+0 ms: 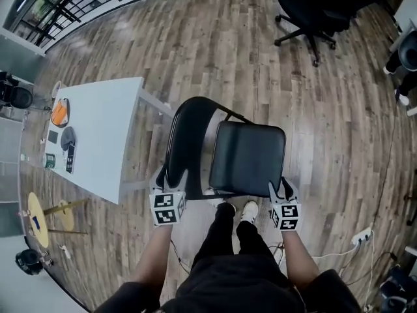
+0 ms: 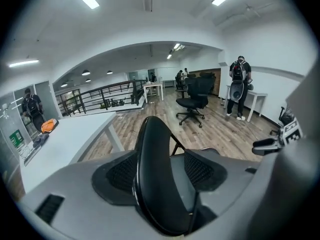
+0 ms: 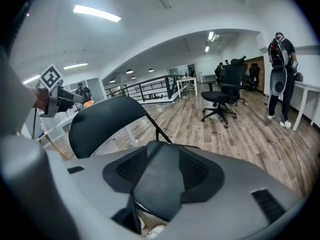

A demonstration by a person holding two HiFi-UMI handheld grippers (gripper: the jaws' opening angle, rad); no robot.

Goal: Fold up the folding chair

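Observation:
A black folding chair stands unfolded in front of me, its padded seat (image 1: 247, 158) level and its curved backrest (image 1: 189, 135) to the left in the head view. My left gripper (image 1: 172, 178) straddles the backrest's rim (image 2: 157, 174), its jaws spread either side with the pads apart from it. My right gripper (image 1: 282, 191) is at the seat's near right corner. That corner (image 3: 160, 179) lies between its jaws, which stand partly open. The backrest (image 3: 100, 124) rises behind in the right gripper view.
A white table (image 1: 98, 135) with small items stands just left of the chair. A black office chair (image 1: 313, 12) is further off on the wood floor. My shoes (image 1: 238, 210) are under the seat's front edge. A power strip (image 1: 361, 237) lies at right. A person (image 2: 239, 86) stands by a far desk.

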